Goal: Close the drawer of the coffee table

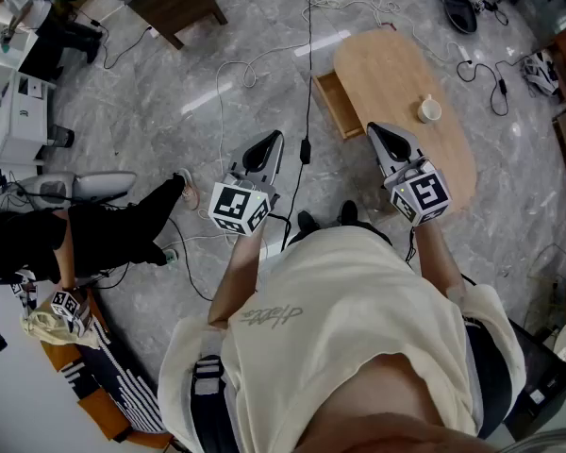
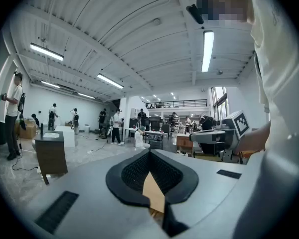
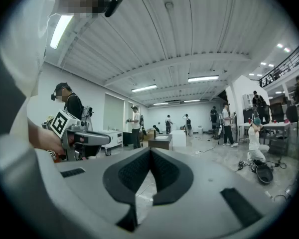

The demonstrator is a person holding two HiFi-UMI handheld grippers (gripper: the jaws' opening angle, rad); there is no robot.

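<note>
Drawer (image 1: 337, 104) is being shown pulled out from the left edge of the coffee table (image 1: 396, 74), toward its far end; not closed, and nothing is touching it. A cup (image 1: 429, 110) is being carried on the table top, nearer the right edge.

Left gripper (image 1: 269, 145) is being held in the air over the floor (image 1: 208, 74), left of the drawer and apart from it. Its fingers (image 2: 134, 171) are being kept together at the tips, with nothing gripped; only a sliver of tan wood is being seen through the gap behind the tips.

Right gripper (image 1: 385, 138) is being held over the near part of the table's left edge, not touching it. Its fingers (image 3: 167, 173) are likewise being kept tip to tip and empty, with floor showing through the gap.

A black cable (image 1: 308, 83) is being run across the floor just left of the drawer.
</note>
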